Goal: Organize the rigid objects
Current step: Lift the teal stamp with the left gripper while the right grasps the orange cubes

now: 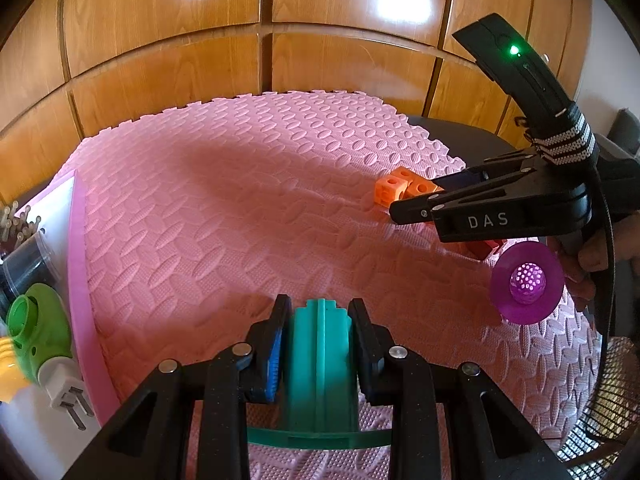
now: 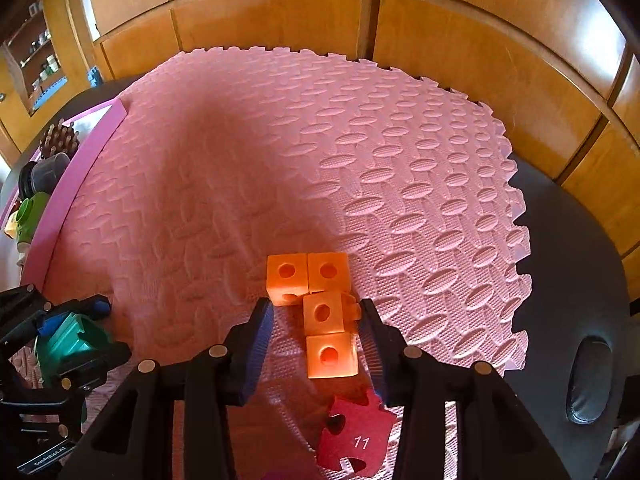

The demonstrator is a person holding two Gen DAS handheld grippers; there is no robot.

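My left gripper is shut on a teal plastic piece and holds it above the pink foam mat; it also shows in the right wrist view. My right gripper is open, its jaws on either side of a joined set of orange linking cubes that lies on the mat. The cubes also show in the left wrist view, partly behind the right gripper. A red puzzle piece marked 11 lies just below the right gripper.
A purple disc with a perforated ball lies at the mat's right. A pink-rimmed tray at the left holds a green toy, a plug and a dark cup. Wooden cabinet panels stand behind. A wire fan guard is at the right.
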